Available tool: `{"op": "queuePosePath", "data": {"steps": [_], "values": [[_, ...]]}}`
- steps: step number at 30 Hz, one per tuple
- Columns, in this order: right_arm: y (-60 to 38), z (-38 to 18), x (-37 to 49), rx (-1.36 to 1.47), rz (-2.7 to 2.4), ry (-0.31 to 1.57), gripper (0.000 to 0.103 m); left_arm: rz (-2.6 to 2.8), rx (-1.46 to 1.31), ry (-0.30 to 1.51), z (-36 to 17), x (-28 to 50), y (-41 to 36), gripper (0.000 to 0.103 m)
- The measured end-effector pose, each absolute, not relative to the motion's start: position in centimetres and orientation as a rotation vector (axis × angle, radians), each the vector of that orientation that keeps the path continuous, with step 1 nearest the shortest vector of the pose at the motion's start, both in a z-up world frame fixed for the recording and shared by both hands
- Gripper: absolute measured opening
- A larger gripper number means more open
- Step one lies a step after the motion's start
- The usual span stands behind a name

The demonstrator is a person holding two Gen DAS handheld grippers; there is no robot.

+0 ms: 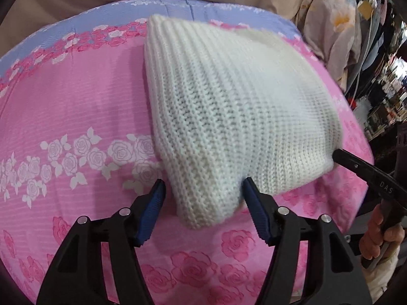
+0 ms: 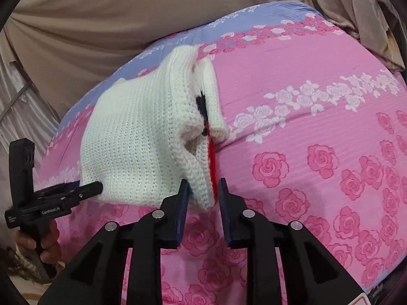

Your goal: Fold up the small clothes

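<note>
Left gripper (image 1: 203,195) straddles white knit garment's (image 1: 229,117) near corner, lengthwise away

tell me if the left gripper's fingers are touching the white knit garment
Touching: in the left wrist view the right-hand blue pad presses the white knit garment's corner, while the other pad stands clear.

Bedsheet (image 1: 76,117): pink, printed with dark pink roses and a band of white roses; lilac strip along the far edge. Beige cloth (image 2: 106,17): draped behind the sheet. Floral fabric (image 1: 333,17): pale, bunched at right. Beyond it, possibly cluttered shelving (image 1: 386,96), dim and blurred.
</note>
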State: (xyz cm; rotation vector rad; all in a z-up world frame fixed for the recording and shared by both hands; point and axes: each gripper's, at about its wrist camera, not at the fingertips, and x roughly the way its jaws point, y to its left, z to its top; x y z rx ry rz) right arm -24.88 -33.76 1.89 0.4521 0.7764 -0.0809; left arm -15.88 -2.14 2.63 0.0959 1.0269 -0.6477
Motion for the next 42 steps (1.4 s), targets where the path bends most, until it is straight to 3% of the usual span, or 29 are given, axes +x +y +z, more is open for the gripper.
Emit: {"op": "queuePosePath", "data": {"steps": [6,9,12,14,20,23,25,32,39,42], "values": [[-29.8,7.8,-22.2,0.325,0.014,0.624,0.028,-0.651,0.020,0.889,7.4,-16.5,-0.3,0.067],[-26.6,6.2,-17.5,0.243,0.134,0.697,0.028,-0.598,0.040,0.858,7.8,-15.6,-0.9,0.067],[-23.9,0.8,-13.4,0.133,0.111,0.864,0.028,-0.569,0.056,0.872,7.2,-14.5,-1.4,0.067],[-23.3,1.2,-13.7,0.098,0.103,0.828,0.028,-0.551,0.065,0.891,6.7,-14.0,-1.7,0.067],[-26.5,6.3,-18.0,0.159,-0.013,0.682,0.028,-0.545,0.071,0.915,5.6,-13.7,-2.4,0.067],[-28.5,4.0,-17.2,0.152,-0.115,0.783,0.032,-0.547,0.084,0.919,5.1,-13.7,-3.1,0.067],[-29.5,1.4,-16.2,0.180,-0.129,0.845,0.026,-0.549,0.093,0.923,4.8,-13.7,-3.5,0.068],[-29.2,5.3,-19.0,0.214,-0.162,0.698,0.029,-0.555,0.083,0.933,4.9,-13.8,-3.9,0.069],[-33.1,2.6,-14.9,0.354,-0.144,0.778,0.030,-0.556,0.068,0.877,6.4,-12.5,-5.3,0.073],[-34.3,0.7,-12.8,0.389,-0.142,0.805,0.051,-0.524,0.102,0.862,6.0,-11.4,-6.5,0.074]]}}
